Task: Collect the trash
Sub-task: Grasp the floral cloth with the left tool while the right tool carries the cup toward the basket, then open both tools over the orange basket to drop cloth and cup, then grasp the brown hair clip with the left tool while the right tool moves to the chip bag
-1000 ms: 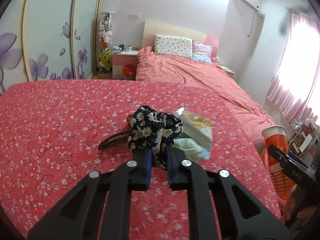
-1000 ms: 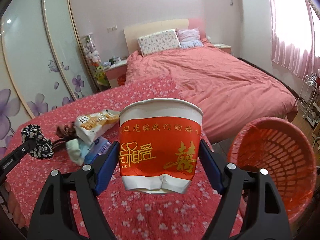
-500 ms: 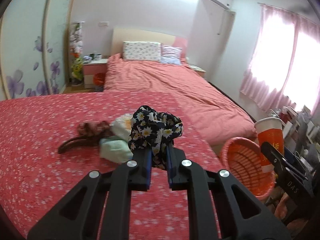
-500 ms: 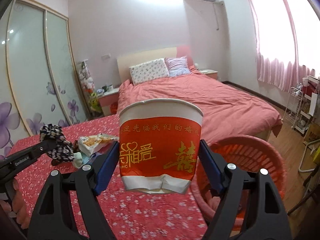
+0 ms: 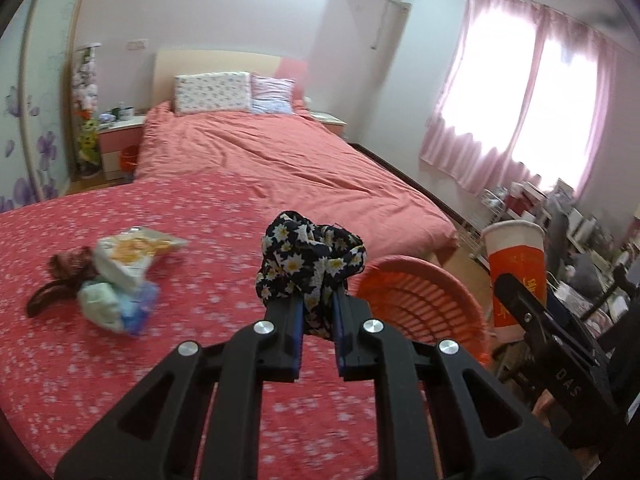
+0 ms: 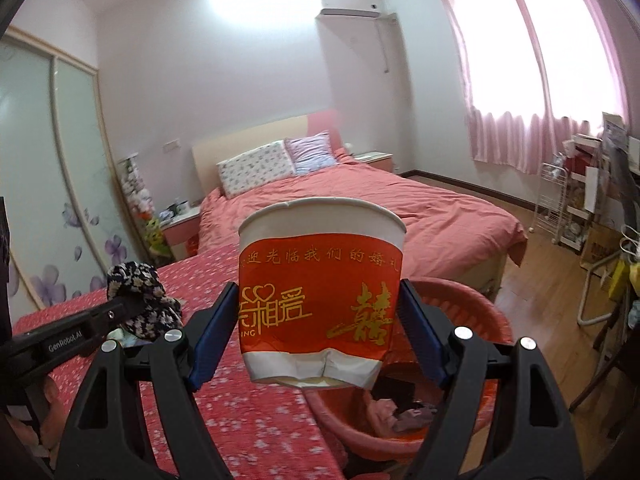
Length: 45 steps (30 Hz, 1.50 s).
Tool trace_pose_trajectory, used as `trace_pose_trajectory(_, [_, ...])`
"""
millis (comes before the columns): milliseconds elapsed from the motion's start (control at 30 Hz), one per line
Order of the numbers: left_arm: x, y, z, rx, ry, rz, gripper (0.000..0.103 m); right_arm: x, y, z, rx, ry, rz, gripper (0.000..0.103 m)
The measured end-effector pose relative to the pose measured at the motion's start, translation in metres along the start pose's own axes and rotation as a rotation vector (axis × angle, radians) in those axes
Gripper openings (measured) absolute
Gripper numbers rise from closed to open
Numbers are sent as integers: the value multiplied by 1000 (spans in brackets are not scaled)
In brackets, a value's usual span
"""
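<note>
We've swung both loads over to the basket now: left gripper pinching the floral scrunchie, right gripper clamping the paper cup, so dropping looks next.

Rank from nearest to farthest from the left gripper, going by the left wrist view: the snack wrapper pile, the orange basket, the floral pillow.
1. Orange basket: just right of the left gripper, beside the bed edge.
2. Snack wrapper pile: to the left, on the flowered bedspread.
3. Floral pillow: far back, against the headboard.
</note>
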<state>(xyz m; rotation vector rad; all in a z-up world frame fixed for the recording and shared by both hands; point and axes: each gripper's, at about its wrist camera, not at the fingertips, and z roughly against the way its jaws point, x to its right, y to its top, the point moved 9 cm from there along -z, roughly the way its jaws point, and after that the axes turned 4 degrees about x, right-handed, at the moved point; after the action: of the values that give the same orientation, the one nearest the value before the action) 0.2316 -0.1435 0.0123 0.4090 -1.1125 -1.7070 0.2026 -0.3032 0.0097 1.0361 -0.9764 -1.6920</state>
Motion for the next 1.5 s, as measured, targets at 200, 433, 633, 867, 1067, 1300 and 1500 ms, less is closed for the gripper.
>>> trace_pose_trajectory(200, [37,-6,-23,-27,-72,-35,13,29,0,-1,15,-51,-35,78])
trace_pose_trajectory(433, [69,-12,-54,-69,-131,-62,13,56,-6,-9,14,-91,-72,78])
trace_pose_trajectory(633, [92,-23,-86,-117,-173,-80,13,77,-14,-22,-9,-113,-120,78])
trace_pose_trajectory(867, [106,-43,-126,-197,-200,-102,16,96,-16,-30,-23,-130,-174,78])
trace_pose_trajectory(1067, [96,-61,-147,-253,-163,-100,49,102,-24,-42,-84,-100,-229,79])
trace_pose_trajectory(1300, [62,-70,-143,-261,-84,-95,56,103,-34,-36,-122,-111,-250,85])
trace_pose_trajectory(1500, [23,-67,-121,-222,28,-113,65,93,-29,-29,-111,-183,-161,85])
